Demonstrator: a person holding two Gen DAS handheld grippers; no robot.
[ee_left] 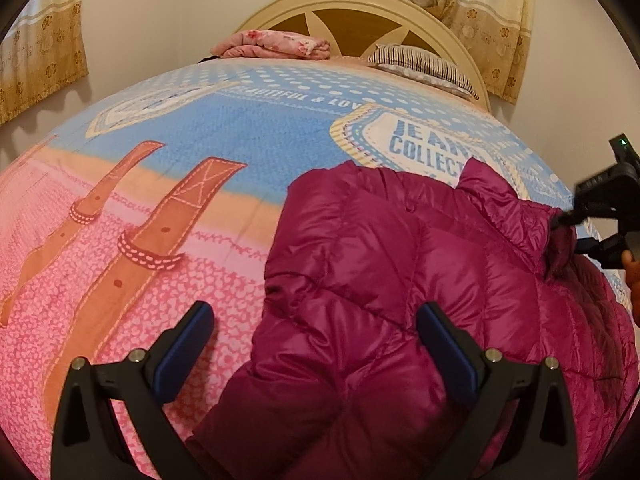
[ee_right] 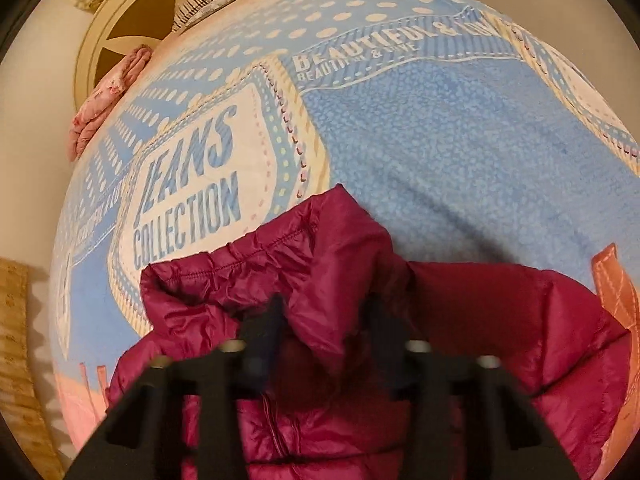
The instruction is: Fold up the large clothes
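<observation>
While a puffy magenta jacket (ee_left: 400,272) is spread on the bed cover (ee_left: 224,128), two grippers are seen at it. The jacket is laid on the right part of the bed in the left wrist view, over the blue patch and the pink patch of the cover. One corner of the white label that reads JEANS COLLECTION (ee_right: 188,188) is hidden under it.

The left gripper (ee_left: 316,344) is held low over the near edge of the jacket. Its fingers (ee_left: 448,356) are spread wide, and nothing is pinched by them. One blue pad is seen over the pink cover, and the other is seen over the jacket.

The right gripper (ee_right: 320,320) is pushed into a bunched fold near the stitched hem of the jacket. Its fingers (ee_right: 268,332) are drawn in narrow, and the cloth is caught between them. In the left wrist view, the same gripper (ee_left: 568,220) is seen at the far right edge of the jacket, where a tuft of cloth is pinched at its tips.

At the head of the bed, a folded pink flowery cloth (ee_left: 276,44) and a striped pillow (ee_left: 420,66) are laid in front of the round cream headboard (ee_left: 360,4). Patterned curtains (ee_left: 480,12) are hung behind.
</observation>
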